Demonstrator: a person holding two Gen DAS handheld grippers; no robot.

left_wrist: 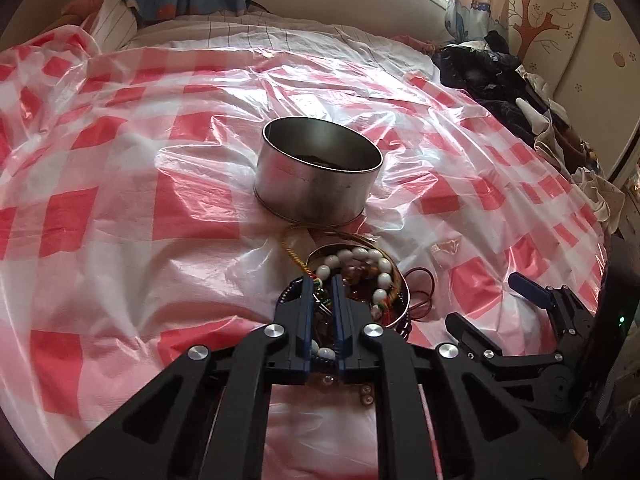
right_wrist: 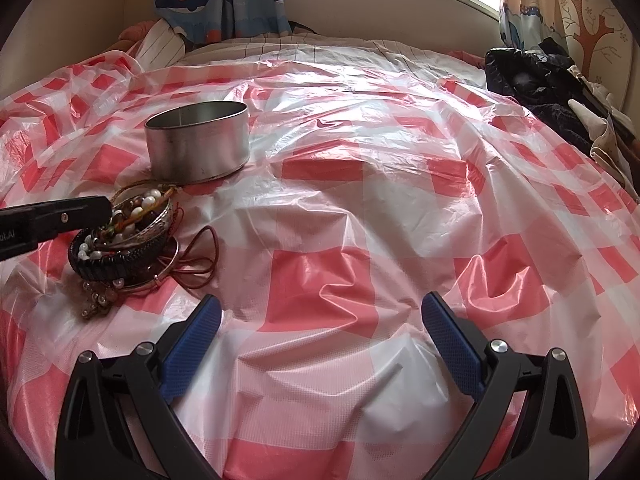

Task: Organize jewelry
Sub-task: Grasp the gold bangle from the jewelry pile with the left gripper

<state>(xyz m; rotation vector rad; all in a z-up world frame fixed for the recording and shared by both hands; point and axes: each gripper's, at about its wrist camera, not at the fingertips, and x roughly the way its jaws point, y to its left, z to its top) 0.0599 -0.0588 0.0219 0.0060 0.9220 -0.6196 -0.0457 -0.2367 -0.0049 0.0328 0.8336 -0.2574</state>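
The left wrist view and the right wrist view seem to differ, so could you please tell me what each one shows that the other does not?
Only the left wrist view looks into the round silver metal tin, something dark inside, with the left gripper nearly closed in the tangled bracelet pile. Only the right wrist view shows the pile's black ribbed bangle side-on. Both share the red-and-white checked plastic sheet and the open right gripper.

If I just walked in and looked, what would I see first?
Probably the big red-and-white checked plastic sheet covering the bed. Then the shiny round metal tin standing on it, and just in front of the tin a tangled pile of bracelets and beads with the left gripper reaching into it.
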